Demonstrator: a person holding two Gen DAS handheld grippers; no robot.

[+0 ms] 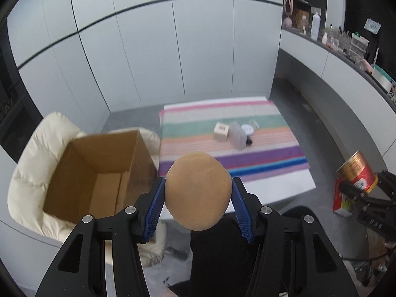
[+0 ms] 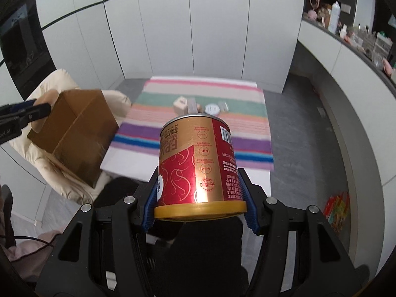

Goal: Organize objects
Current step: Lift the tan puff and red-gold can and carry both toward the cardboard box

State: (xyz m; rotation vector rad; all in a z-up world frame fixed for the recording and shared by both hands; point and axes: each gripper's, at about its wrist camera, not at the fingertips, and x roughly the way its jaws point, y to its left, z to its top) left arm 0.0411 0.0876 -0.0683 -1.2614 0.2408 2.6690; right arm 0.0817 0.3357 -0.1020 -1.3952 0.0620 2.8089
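Left gripper (image 1: 198, 199): ribbed blue pads clamped on a smooth tan egg-shaped foam piece (image 1: 198, 190), centre frame.
Right gripper (image 2: 201, 195): pads pressed on a glossy red-and-gold cylindrical tin can (image 2: 198, 165), centre frame.
Open brown cardboard box (image 1: 99, 170): empty, lower left, on a puffy cream cushion (image 1: 29, 173).
Striped woven cloth (image 1: 230, 133): small items mid-frame.

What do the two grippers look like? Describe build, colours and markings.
Both match: the left gripper and right gripper have black angular plastic frames with cut-out openings, silver round bolts at the joints, and two fingers lined with blue ribbed pads. Pale lettering, partly cut off, marks the left one's body in the right wrist view.
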